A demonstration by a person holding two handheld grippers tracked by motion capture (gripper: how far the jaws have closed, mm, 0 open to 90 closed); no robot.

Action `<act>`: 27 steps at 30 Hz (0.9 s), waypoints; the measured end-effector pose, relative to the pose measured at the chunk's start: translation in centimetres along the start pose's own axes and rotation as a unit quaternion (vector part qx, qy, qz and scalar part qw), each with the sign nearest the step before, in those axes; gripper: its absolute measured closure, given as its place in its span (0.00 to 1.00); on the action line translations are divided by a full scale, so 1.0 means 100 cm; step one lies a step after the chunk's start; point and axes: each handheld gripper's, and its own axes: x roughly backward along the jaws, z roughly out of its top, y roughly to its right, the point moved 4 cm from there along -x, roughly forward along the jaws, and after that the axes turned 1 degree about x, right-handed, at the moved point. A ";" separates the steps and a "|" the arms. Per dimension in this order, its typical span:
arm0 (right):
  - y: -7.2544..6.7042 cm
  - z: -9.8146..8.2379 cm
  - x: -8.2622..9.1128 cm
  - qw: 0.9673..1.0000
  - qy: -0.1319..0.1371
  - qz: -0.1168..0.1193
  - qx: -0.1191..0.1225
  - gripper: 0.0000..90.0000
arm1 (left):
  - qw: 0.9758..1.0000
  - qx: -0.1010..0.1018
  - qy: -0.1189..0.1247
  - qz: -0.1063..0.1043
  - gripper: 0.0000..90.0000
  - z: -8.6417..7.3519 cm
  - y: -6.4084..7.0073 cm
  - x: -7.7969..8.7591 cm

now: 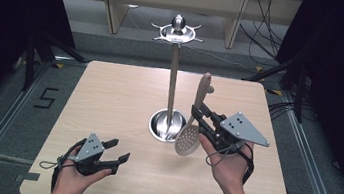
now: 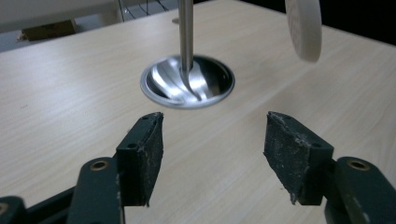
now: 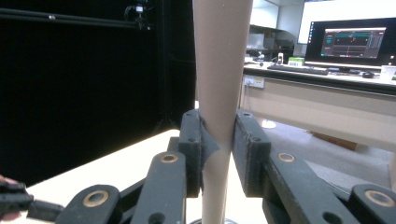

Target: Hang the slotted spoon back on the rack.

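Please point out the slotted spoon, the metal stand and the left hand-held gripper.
slotted spoon point(image 1: 187, 140): high view, its perforated bowl.
metal stand point(image 1: 172, 84): high view, its upright pole.
left hand-held gripper point(image 1: 119, 150): high view, between its open fingertips.

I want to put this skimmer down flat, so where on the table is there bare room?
The far left of the pale wooden table, between its left edge and the steel hook stand, lies bare. So does the far right corner beyond the right gripper. It is crowded mid-table, around the stand's round base, the beige perforated skimmer and the open left gripper.
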 end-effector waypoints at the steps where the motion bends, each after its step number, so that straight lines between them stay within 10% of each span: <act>1: -0.001 0.000 0.000 1.000 -0.003 0.000 -0.001 0.84 | 1.000 0.004 0.008 0.001 0.39 0.005 0.000 0.000; 9: -0.001 -0.002 -0.005 1.000 -0.007 0.000 0.003 0.84 | 0.997 0.026 0.066 -0.021 0.38 0.055 0.007 -0.003; 14: 0.003 -0.002 -0.006 1.000 -0.006 -0.010 0.008 0.84 | 0.994 -0.004 0.107 -0.029 0.41 0.100 0.010 -0.009; 27: 0.000 -0.005 -0.010 0.999 -0.020 -0.027 -0.011 0.84 | 0.986 0.022 0.135 -0.095 0.52 0.167 0.048 -0.038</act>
